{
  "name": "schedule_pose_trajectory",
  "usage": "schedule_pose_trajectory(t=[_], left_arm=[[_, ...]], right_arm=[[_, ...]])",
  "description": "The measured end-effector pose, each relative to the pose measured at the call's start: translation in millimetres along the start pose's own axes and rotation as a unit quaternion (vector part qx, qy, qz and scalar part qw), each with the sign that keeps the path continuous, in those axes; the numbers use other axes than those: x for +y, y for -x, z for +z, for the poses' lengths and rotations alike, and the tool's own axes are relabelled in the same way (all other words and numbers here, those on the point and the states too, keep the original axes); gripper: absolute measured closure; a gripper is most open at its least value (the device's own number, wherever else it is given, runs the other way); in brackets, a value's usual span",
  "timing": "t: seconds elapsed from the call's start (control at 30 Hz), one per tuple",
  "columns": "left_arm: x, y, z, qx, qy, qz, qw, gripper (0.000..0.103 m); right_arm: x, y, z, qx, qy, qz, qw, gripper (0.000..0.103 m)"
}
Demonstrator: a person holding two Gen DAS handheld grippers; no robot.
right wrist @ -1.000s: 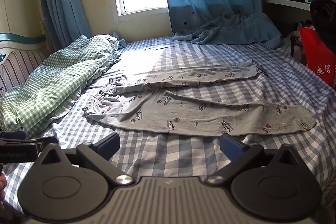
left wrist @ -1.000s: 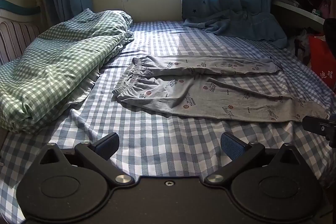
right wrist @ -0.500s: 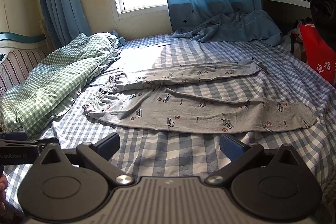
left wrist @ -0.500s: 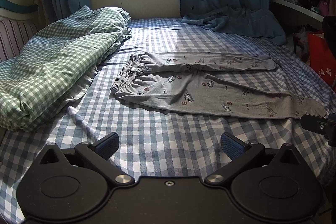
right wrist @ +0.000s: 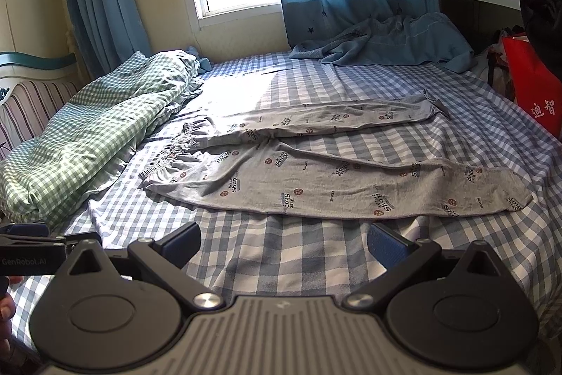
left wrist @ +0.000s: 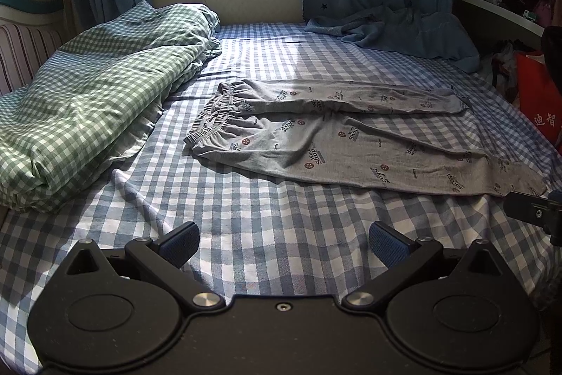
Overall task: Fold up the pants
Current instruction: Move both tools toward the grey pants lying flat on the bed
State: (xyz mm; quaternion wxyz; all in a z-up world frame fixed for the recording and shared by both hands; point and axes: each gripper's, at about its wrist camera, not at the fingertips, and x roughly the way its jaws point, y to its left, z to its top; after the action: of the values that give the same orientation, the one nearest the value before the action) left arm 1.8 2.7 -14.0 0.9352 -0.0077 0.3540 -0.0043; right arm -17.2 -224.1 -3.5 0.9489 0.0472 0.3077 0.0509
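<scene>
Bed sheet (left wrist: 274,220): blue-and-white check cotton, thin and loose, with creases running toward the near edge. Risk as I judge it: a low pinch at the pants could take up the sheet as well, and the fold would drag it along.
Quilt (left wrist: 87,94): green-and-white check, thick and rumpled, heaped along the left side of the bed just beside the waistband. Risk: a fold swung that way could snag on its edge.
Blue cloth (left wrist: 397,30): soft, crumpled pile at the far side under the curtain, well apart from the pants.
Pants (left wrist: 337,143): grey printed knit, thin and limp, lying flat and unfolded in the middle of the bed, waistband to the left, both legs running right and splayed apart in a narrow V. Risk: held at one point only, the cloth would sag and bunch, so the legs would land askew.
Waistband (right wrist: 172,153): gathered elastic, ruffled and thicker than the rest. Risk: it may curl or roll over when lifted.
Far leg cuff (right wrist: 433,104): a corner is turned up. Risk: folded as is, it leaves a lump.
Left gripper (left wrist: 283,243): jaws spread wide, holding nothing, low over the near sheet, short of the pants.
Right gripper (right wrist: 283,243): jaws likewise spread wide and empty, near the hem of the near leg.
Gripper pads (left wrist: 386,243): blue, finely ribbed.
</scene>
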Motion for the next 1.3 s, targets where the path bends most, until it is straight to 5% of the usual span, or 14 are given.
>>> schedule_pose_trajectory(t=[1.3], left_arm=[[1, -26, 4, 0.054, -0.008, -0.024, 0.9982, 0.001]], right_arm=[[5, -14, 3, 0.025, -0.007, -0.009, 1.0, 0.0]])
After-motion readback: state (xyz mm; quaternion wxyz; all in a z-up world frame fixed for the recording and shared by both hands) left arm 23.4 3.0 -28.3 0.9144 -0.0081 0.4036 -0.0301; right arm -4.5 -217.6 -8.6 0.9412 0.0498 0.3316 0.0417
